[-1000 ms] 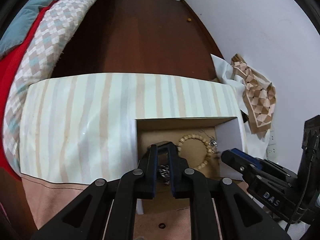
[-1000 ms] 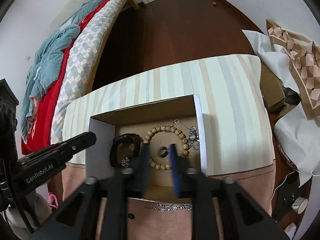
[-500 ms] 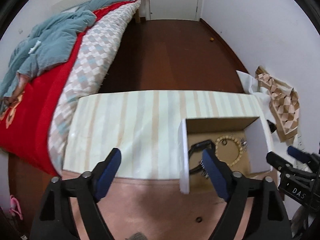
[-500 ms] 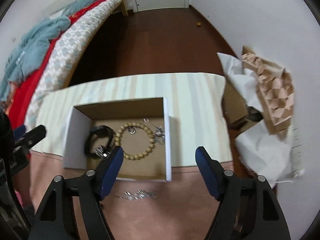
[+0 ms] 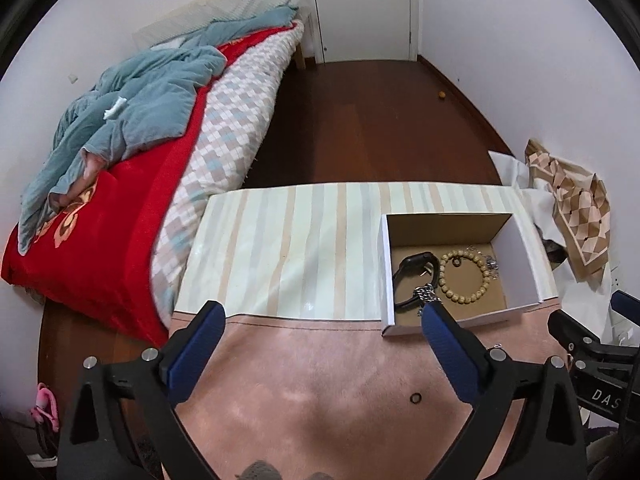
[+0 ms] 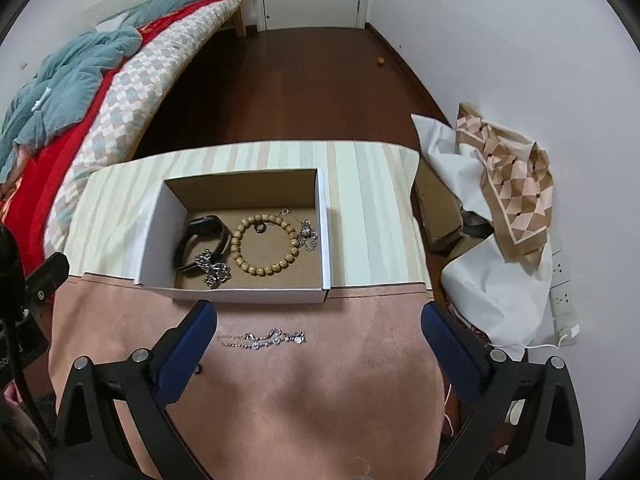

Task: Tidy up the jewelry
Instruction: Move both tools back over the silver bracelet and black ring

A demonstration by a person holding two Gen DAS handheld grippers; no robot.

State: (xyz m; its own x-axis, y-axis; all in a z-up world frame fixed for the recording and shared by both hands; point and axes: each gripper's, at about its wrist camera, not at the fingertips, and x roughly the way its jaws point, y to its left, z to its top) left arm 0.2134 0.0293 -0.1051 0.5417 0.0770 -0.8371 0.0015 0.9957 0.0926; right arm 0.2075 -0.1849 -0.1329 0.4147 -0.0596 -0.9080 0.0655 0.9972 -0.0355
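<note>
A white cardboard box (image 6: pixel 248 295) stands on the table where striped cloth meets pink cloth (image 6: pixel 320 392). In it lie a black watch (image 6: pixel 204 232), a wooden bead bracelet (image 6: pixel 266 270) around a small ring (image 6: pixel 259 227), a chunky silver chain (image 6: pixel 214 270) and a thin chain (image 6: pixel 308 234). A silver bracelet (image 6: pixel 264 338) lies on the pink cloth in front of the box, and a small dark ring (image 5: pixel 416 399) sits nearer me. My left gripper (image 5: pixel 322 314) and right gripper (image 6: pixel 320 312) hover above the pink cloth, jaws opening wide, nothing between them.
A bed (image 5: pixel 120 184) with red and checked covers runs along the left. Dark wood floor (image 5: pixel 360 120) leads to a closed door. Right of the table sit white paper (image 6: pixel 492 300), a patterned cloth (image 6: pixel 516 184) and a power strip (image 6: pixel 562 292).
Both grippers have drawn up and back from inside the box, and their jaws have spread from nearly shut to wide. The chunky silver chain now lies beside the watch.
</note>
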